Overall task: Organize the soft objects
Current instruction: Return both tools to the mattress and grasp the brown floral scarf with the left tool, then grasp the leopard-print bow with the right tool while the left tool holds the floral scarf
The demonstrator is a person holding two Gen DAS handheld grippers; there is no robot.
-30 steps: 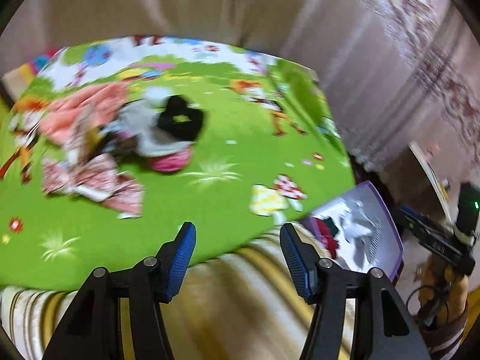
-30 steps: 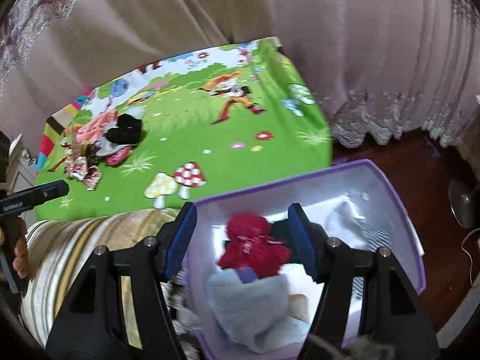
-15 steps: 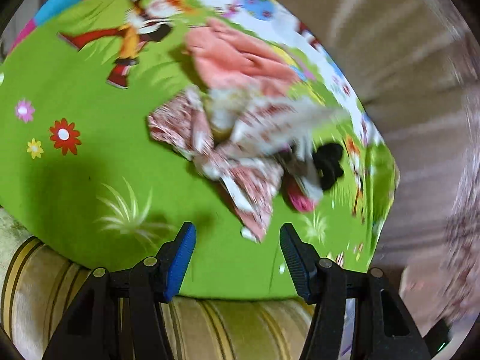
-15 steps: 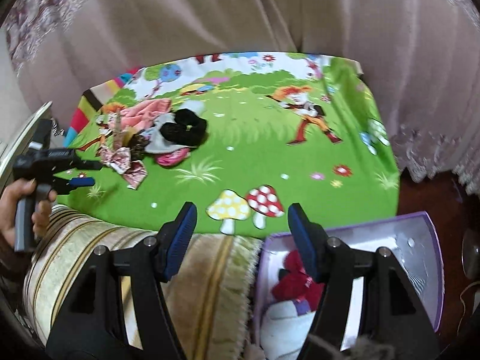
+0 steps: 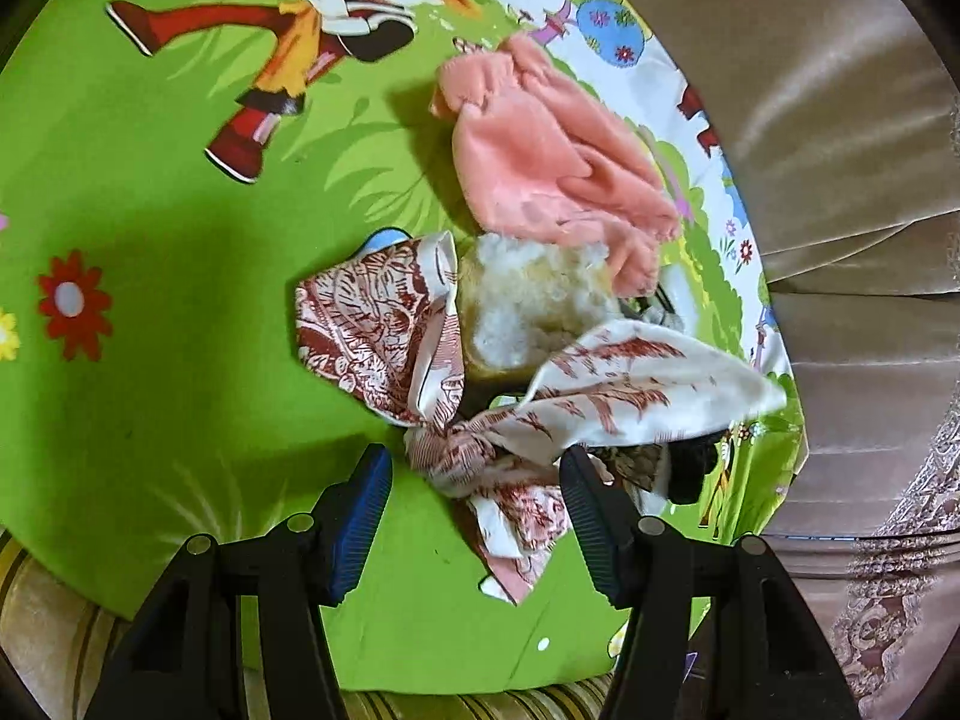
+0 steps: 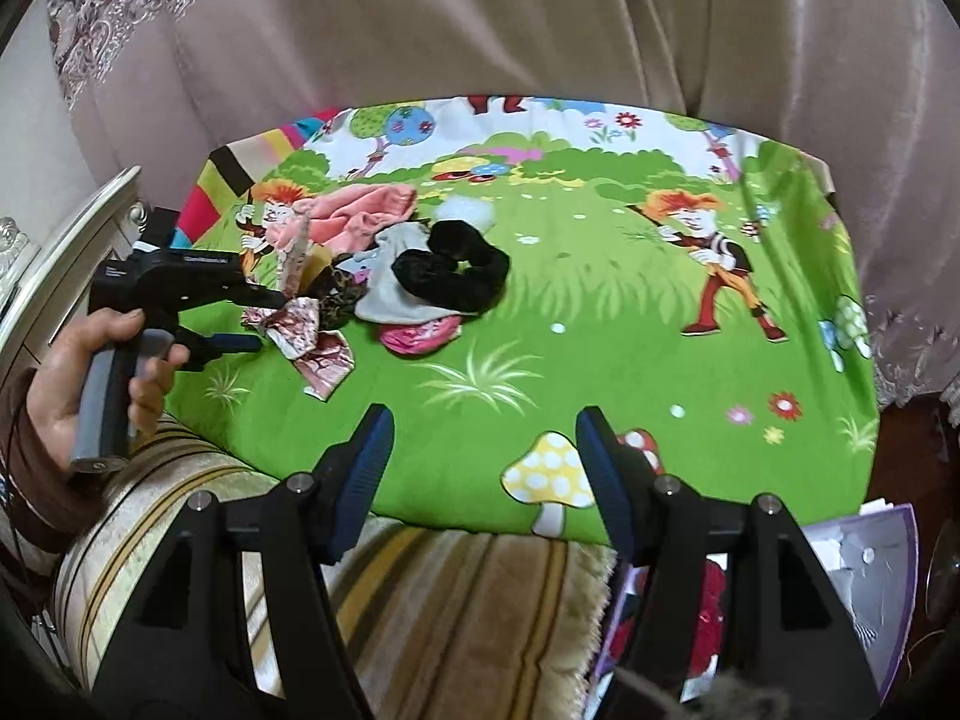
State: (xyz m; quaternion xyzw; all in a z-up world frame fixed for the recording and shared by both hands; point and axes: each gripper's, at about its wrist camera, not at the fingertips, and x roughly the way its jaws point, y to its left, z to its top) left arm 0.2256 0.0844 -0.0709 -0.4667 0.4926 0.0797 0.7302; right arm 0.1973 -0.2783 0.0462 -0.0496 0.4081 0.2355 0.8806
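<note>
Red-patterned cloth [image 5: 480,420] at near edge of pile on green mat [image 5: 150,360], between spread left tongs [image 5: 474,480], ungripped. Right tongs [image 6: 485,450] spread, empty.

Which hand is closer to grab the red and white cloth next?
Left. The left gripper has open fingers right at the red and white cloth. The right gripper is far back, above bare green mat.

taupe curtains [image 6: 480,18] behind cartoon-print bedspread [image 6: 600,324]
</note>
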